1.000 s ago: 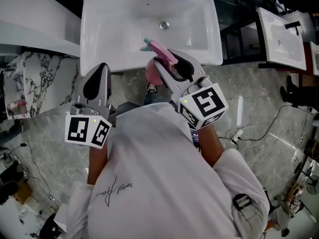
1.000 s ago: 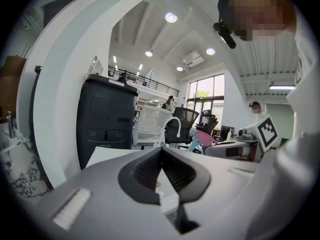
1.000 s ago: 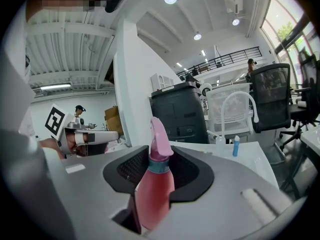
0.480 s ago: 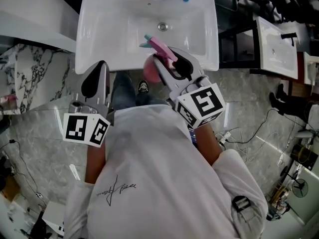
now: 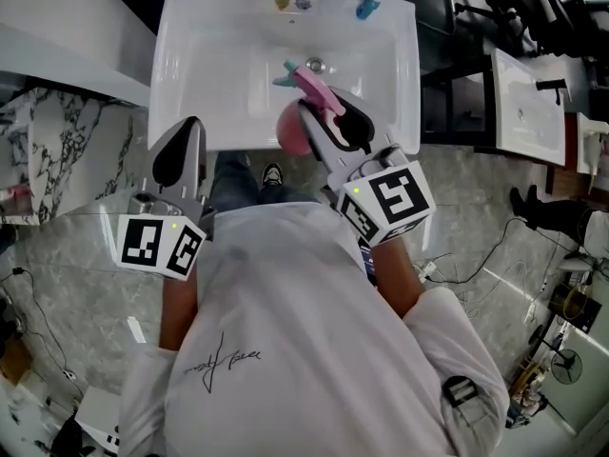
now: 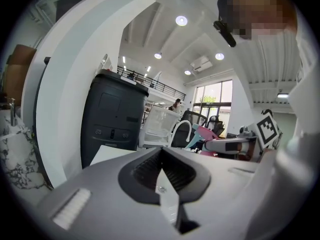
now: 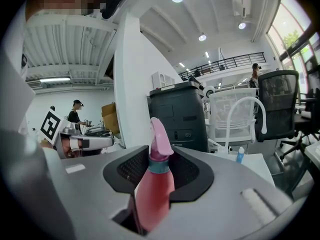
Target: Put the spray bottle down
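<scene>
The pink spray bottle (image 5: 293, 129), with a teal collar and pink trigger head, is held in my right gripper (image 5: 328, 114), whose jaws are shut on its body. It sits over the front of the white sink (image 5: 214, 50), nozzle close to the drain (image 5: 316, 65). In the right gripper view the spray bottle (image 7: 152, 186) stands upright between that gripper's (image 7: 159, 170) dark pads. My left gripper (image 5: 183, 141) is left of it at the sink's front edge, shut and empty. The left gripper view shows the left gripper's (image 6: 162, 171) pads meeting.
A small blue bottle (image 5: 366, 6) and a white faucet (image 7: 250, 115) stand at the sink's back rim. Another white basin (image 5: 533, 98) is at the right. Cables (image 5: 476, 255) trail over the marble floor. A dark cabinet (image 7: 180, 116) stands behind the sink.
Both grippers have moved forward over the sink; the bottle's nozzle now lies nearer the drain. The right gripper still holds the bottle.
</scene>
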{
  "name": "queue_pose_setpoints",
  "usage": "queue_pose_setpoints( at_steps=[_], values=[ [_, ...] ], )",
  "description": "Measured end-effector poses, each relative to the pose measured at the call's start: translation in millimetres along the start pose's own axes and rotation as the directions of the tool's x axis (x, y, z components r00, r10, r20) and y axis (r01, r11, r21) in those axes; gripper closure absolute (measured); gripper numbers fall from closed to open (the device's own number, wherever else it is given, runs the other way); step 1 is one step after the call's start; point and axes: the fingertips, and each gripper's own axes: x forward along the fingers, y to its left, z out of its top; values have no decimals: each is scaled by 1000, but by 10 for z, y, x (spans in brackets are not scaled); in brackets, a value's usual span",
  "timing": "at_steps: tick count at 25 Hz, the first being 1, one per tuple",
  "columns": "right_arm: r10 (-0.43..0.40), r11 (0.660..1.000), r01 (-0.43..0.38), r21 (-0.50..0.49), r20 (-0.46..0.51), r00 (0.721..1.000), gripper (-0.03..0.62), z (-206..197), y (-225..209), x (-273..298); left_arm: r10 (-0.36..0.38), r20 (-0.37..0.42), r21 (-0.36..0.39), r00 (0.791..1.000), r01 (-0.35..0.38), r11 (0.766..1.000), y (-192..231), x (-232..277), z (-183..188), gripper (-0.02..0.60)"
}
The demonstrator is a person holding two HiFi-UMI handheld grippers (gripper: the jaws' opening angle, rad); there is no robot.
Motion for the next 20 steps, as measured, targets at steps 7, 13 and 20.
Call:
queue_pose_setpoints(
  at_steps=[7,13,20],
  values=[
    [-10,1000,10,5,1,1000,471,65,-147,205,15,8,-50,1000,-15,999,166,104,105,558],
    [-10,1000,10,13,-4,1000,471,68,-255,334,24,-13,-34,1000,-25,999,230,167,82,558],
    [13,1000,-12,17,-22,1000,471,56,-306,520,54,-32,-6,998,-54,998,299,184,49,558]
  ],
)
